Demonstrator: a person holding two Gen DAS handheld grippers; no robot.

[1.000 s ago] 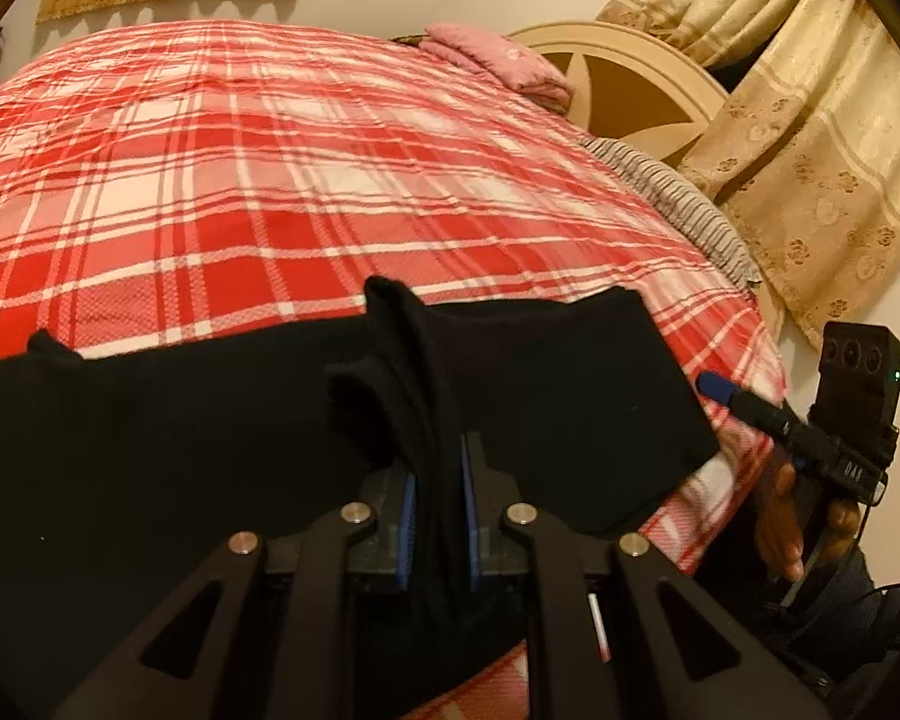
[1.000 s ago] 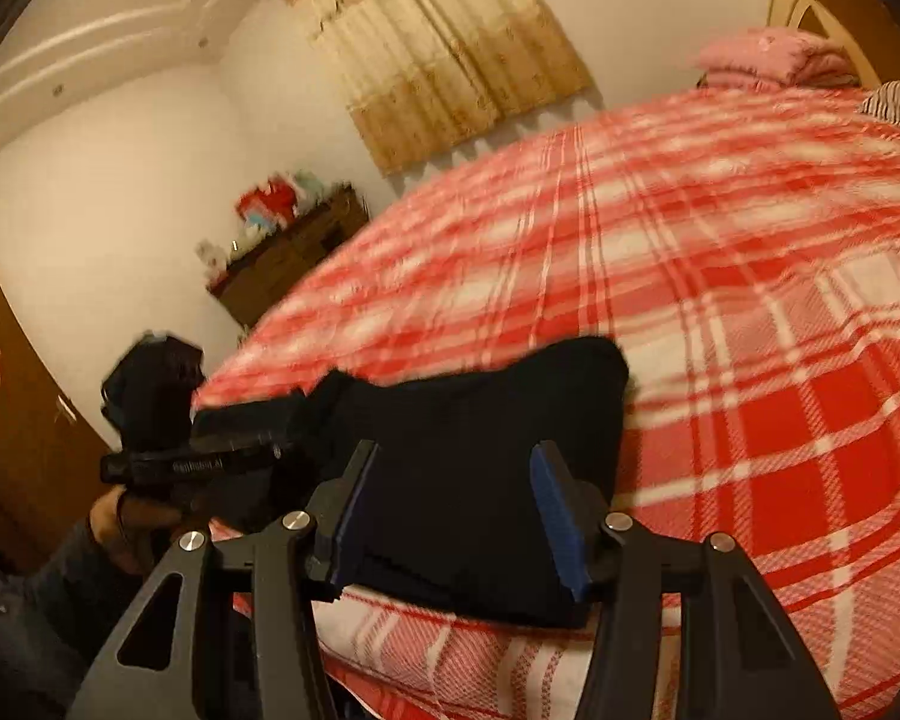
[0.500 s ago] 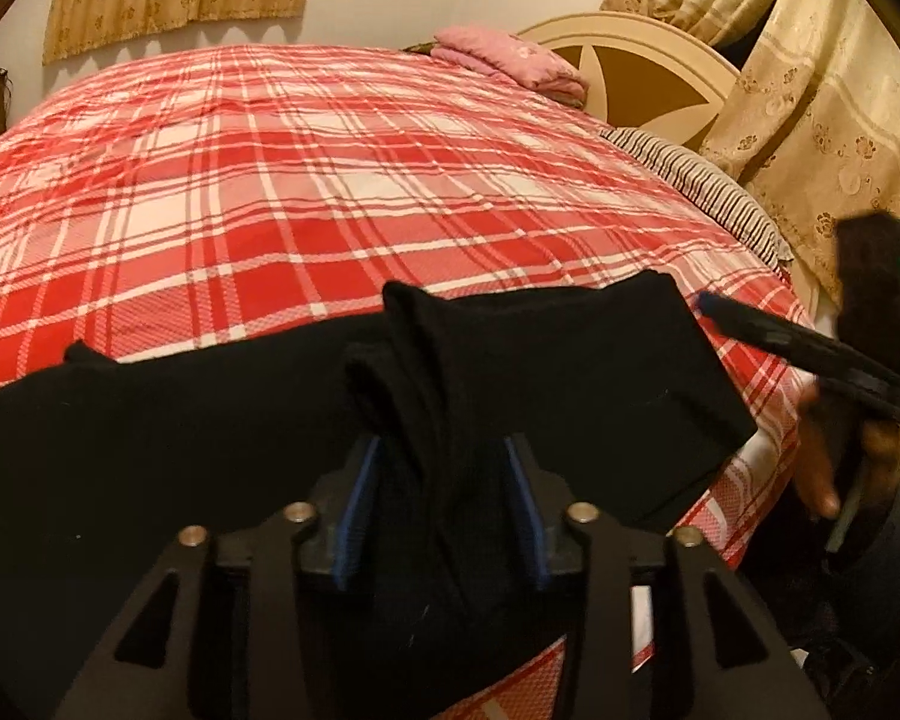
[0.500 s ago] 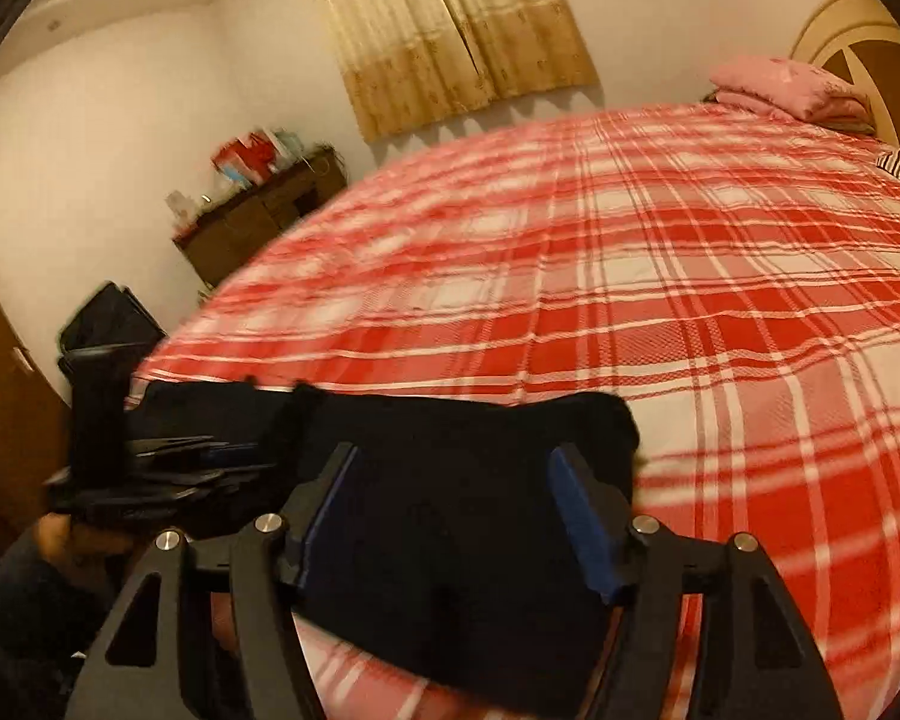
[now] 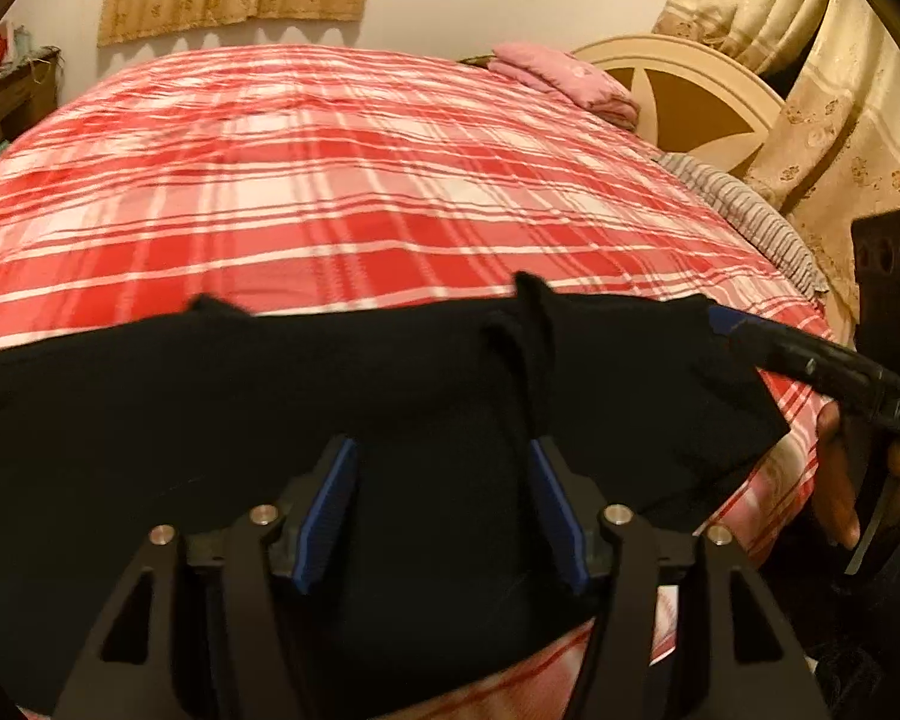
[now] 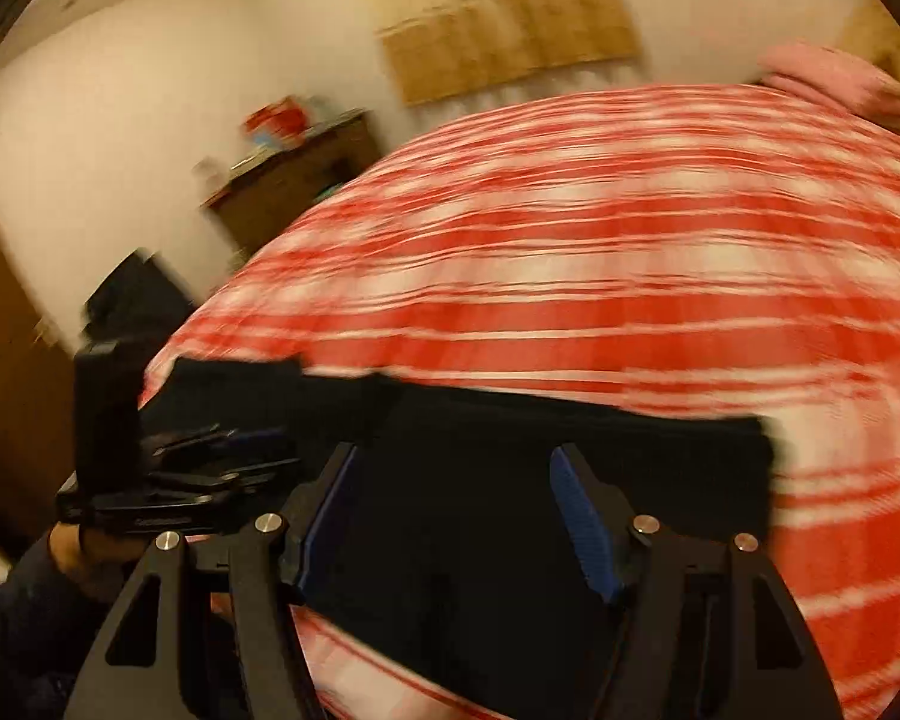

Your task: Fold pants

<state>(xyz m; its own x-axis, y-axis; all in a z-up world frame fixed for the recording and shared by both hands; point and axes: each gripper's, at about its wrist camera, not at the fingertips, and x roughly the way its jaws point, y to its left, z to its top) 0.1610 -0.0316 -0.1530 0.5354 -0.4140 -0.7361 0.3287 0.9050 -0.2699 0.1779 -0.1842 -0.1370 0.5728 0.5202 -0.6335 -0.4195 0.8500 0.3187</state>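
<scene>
Now | left gripper (image 5: 444, 504) jaws opening, its earlier pinch on pants (image 5: 210, 396) released | right gripper (image 6: 459, 516) wide, empty | fold laid at bed (image 5: 330, 180) edge

Black linkage fingers (image 5: 324, 510), blue ribbed pads, silver screws, dark sleeves.

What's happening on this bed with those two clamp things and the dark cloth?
A person is folding black pants on a bed with a red plaid cover, using a handheld gripper in each hand. The pants lie flat along the near edge, with a raised pleat of cloth in the middle. The left gripper is opening over that pleat without pinching it. The right gripper is open above the pants' other end, holding nothing; its view is blurred.
</scene>
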